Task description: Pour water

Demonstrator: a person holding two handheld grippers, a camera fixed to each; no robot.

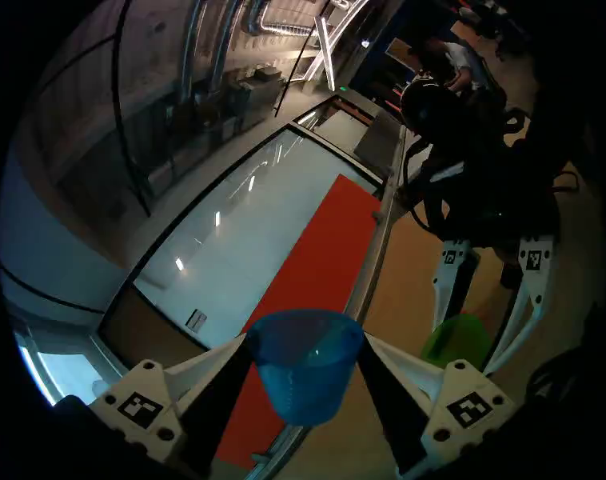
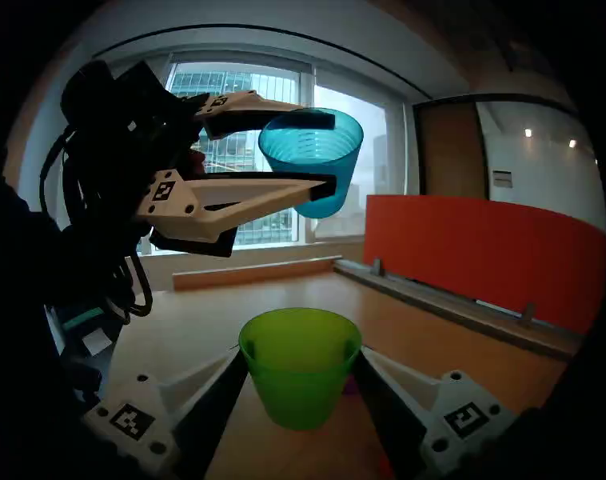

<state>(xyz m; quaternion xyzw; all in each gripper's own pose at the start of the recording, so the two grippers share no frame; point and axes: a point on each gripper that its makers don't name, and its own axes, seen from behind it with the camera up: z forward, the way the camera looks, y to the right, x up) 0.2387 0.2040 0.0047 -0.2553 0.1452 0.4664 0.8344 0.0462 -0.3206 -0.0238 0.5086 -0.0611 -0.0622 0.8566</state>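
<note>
While my left gripper [image 1: 305, 346] clamps blue cup [image 1: 305, 388], lower centre, my right gripper [image 2: 301, 356] clamps green cup [image 2: 301, 388], lower centre; right gripper view: blue cup upper centre, above green cup.

White fingers [image 2: 187, 382], black-and-white square-pattern markers [image 2: 133, 422]; blue cup [image 1: 305, 376]; green cup [image 2: 301, 368]; orange-red panel [image 2: 487, 248].

Right tongs [image 2: 301, 356] clamped on a green plastic cup [image 2: 300, 392], upright, wooden desk [image 2: 431, 340] under it. Left tongs [image 2: 328, 154] higher up, rolled on their side, both fingers pressing a translucent blue cup [image 2: 311, 164] tipped mouth toward the camera, above the green one and clear of it. Orange partition [image 2: 487, 248] along the desk's far edge, window [image 2: 239, 96] behind.
</note>
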